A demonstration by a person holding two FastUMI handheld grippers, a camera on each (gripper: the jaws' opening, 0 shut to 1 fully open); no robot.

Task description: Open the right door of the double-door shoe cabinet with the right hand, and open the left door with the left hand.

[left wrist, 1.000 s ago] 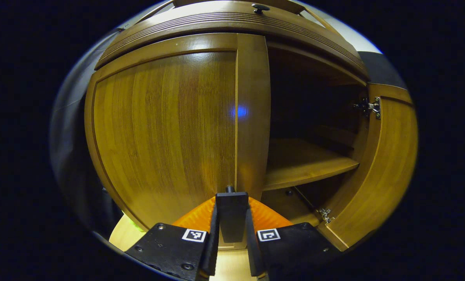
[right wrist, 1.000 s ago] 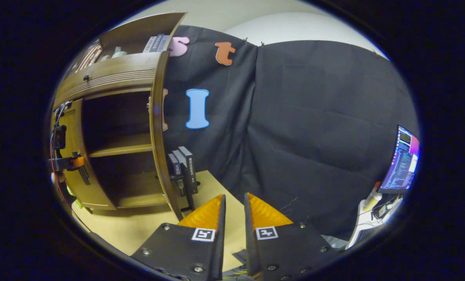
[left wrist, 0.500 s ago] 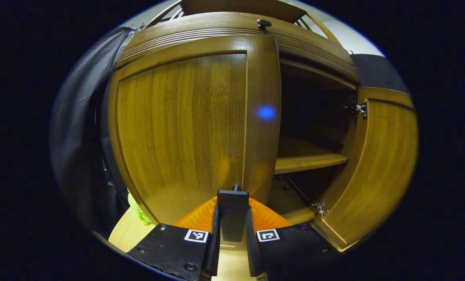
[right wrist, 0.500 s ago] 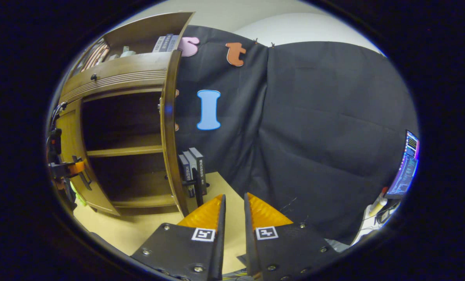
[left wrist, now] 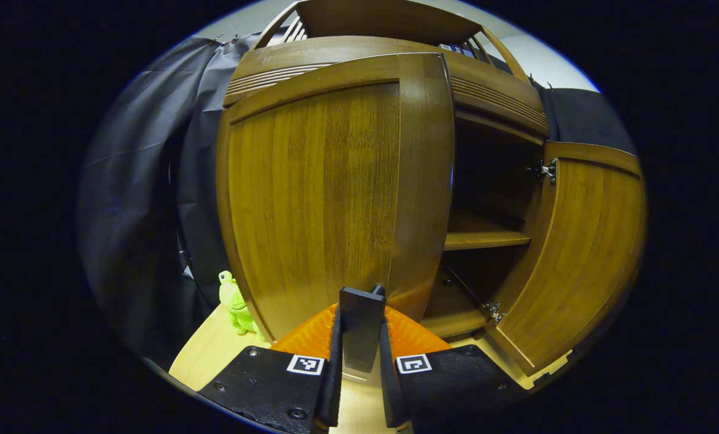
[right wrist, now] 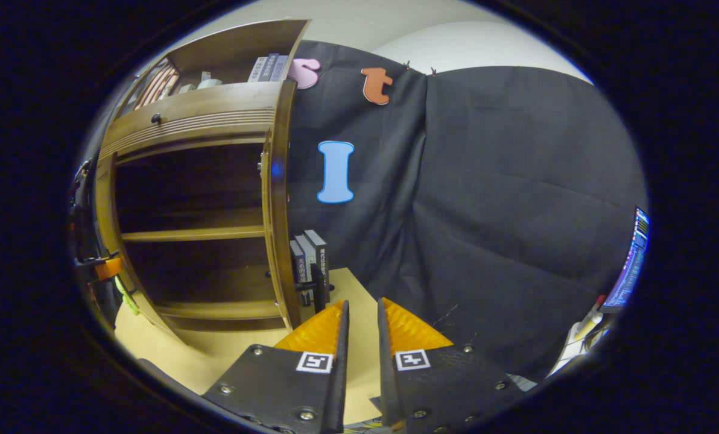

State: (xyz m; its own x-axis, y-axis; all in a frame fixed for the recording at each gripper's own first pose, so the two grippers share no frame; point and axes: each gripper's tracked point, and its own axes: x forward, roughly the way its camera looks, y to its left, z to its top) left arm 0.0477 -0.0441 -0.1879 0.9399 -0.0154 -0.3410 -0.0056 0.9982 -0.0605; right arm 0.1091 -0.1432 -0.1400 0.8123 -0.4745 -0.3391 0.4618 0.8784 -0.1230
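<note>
The shoe cabinet (left wrist: 492, 90) stands on the pale desk (left wrist: 209, 355) against the booth's black cloth wall. In the left gripper view its left door (left wrist: 329, 193) is swung out toward the camera, its free edge at the middle of the view, with a dark gap between that edge and the inner shelf (left wrist: 483, 240). The dark door handle (left wrist: 361, 328) sits between the fingers of the left claw (left wrist: 359, 337), which is clamped onto it, both fingers pressing its sides. The right door (left wrist: 579, 253) stands wide open at the far right, hinges showing on its inner face.

In the right gripper view the cabinet's interior (right wrist: 190, 241) lies open, the right door edge-on (right wrist: 278, 205). The right claw (right wrist: 361, 319) hangs apart from the door over the desk, its fingers nearly together with a narrow slit between them, gripping nothing. Upright books (right wrist: 310, 262) stand just beside the right door. A green toy (left wrist: 234, 301) sits on the desk near the left door's hinge side. A monitor (right wrist: 631, 259) glows at the far right.
</note>
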